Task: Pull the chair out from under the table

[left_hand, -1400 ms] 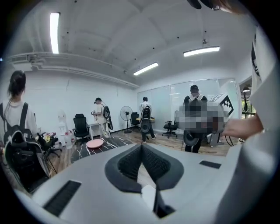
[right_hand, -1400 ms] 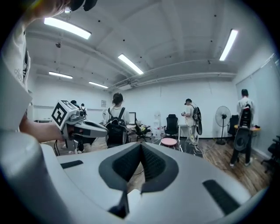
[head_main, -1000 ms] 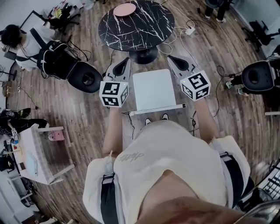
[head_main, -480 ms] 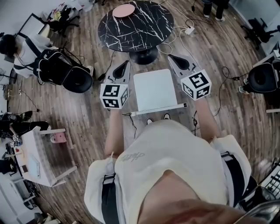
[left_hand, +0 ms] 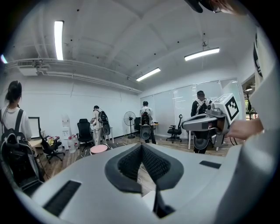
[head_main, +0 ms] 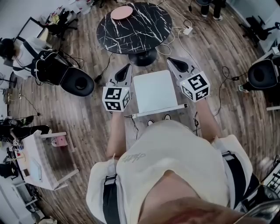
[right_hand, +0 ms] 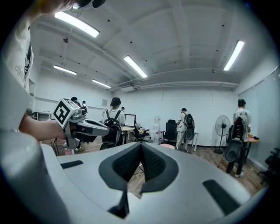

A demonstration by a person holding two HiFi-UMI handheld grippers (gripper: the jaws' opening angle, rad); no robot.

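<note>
The left tongs (left_hand: 141,148) are sitting pinched right shut, dark ribbed pads pressed together with nothing between them. The right tongs (right_hand: 141,148) are doing the same: jaws fully together and empty. From above, the two are pointing forward and hovering on either side of the white chair (head_main: 154,89), one just beside each edge of the seat. Whether either is touching the seat, I cannot tell from here.

The chair is standing clear of the round black marble table (head_main: 135,27), with a strip of wooden floor (head_main: 87,113) showing between the seat's far edge and the table's foot. Its back rail is facing the person, whose shoes (head_main: 151,122) are peeking out just behind it. The seat is covering the chair's legs, so those are not showing at all.

A pink plate (head_main: 122,12) is resting near the table's far rim, and the top of the frame is cutting off part of it. Cables are trailing across the floor to a power strip (head_main: 189,30) beside the table.

Further out, people with backpacks are standing around a fan (right_hand: 222,127) and some office chairs, too small to make out much. A little white side table (head_main: 37,157) is off to the left, its clutter hard to read.
</note>
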